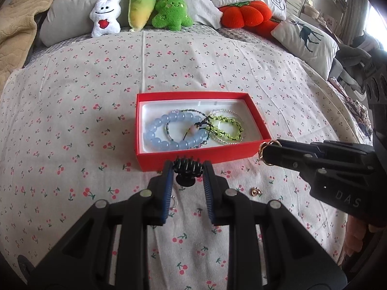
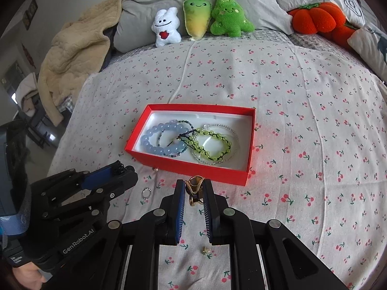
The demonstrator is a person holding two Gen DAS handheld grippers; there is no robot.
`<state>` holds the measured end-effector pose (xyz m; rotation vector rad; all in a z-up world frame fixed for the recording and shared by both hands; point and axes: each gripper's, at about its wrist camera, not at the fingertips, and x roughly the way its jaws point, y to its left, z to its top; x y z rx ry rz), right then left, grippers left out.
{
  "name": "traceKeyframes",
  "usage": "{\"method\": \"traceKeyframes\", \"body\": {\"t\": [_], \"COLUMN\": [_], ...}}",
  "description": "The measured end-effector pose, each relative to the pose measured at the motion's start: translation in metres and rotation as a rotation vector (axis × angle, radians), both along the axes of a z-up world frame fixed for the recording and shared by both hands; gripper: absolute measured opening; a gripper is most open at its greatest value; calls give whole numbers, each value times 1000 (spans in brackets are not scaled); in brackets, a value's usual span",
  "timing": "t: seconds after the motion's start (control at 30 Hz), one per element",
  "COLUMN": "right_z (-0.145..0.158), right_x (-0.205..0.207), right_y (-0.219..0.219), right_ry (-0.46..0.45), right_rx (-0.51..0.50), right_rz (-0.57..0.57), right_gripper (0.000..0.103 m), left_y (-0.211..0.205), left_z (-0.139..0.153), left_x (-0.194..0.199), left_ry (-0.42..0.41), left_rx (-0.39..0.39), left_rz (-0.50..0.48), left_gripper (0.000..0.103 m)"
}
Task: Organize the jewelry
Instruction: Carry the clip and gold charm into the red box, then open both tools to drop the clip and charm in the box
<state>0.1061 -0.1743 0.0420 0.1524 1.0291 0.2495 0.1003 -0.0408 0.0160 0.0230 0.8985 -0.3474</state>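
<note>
bracelets [image 1: 193,128] already lying in red box [image 1: 198,160] mid-bed | black hair claw [image 1: 187,170] being gripped by left gripper [image 1: 187,169], gold clip [image 2: 194,189] being pinched by right gripper [image 2: 194,188], both at box's near edge, not yet dropped | silver ring [image 2: 146,192], gold ring [image 1: 256,191] being left on sheet [image 1: 72,96]

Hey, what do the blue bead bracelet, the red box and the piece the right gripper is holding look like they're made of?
Blue bead bracelet: translucent glossy beads, probably glass or polished stone; they glow milky.
Red box: matte card, judging by its thin, straight walls and white liner.
Gold ring in the right gripper: polished gold-coloured metal with bright reflections; real gold cannot be told.
</note>
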Motion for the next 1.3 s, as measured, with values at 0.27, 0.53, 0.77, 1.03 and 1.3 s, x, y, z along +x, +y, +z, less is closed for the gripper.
{"method": "traceKeyframes", "body": {"t": [0.27,0.53,0.77,1.03,1.3], "right_z": [-5,-19,-26,-11,4], "right_x": [25,42,47,41,19], "right_y": [-17,-21,-16,-19,-30], "right_ry": [-3,27,39,-8,-41], "right_rx": [35,45,27,34,35], "right_rz": [-43,-56,-56,-64,-86], "right_gripper": [15,15,16,20,35], "left_y": [-10,-12,-8,-5,14], "left_z": [-11,-22,-24,-11,-4], "left_x": [34,52,54,42,14], "left_ry": [7,10,6,-36,-58], "left_rx": [8,34,43,74,103], "left_rz": [1,18,35,33,85], "left_gripper": [26,26,28,60,83]}}
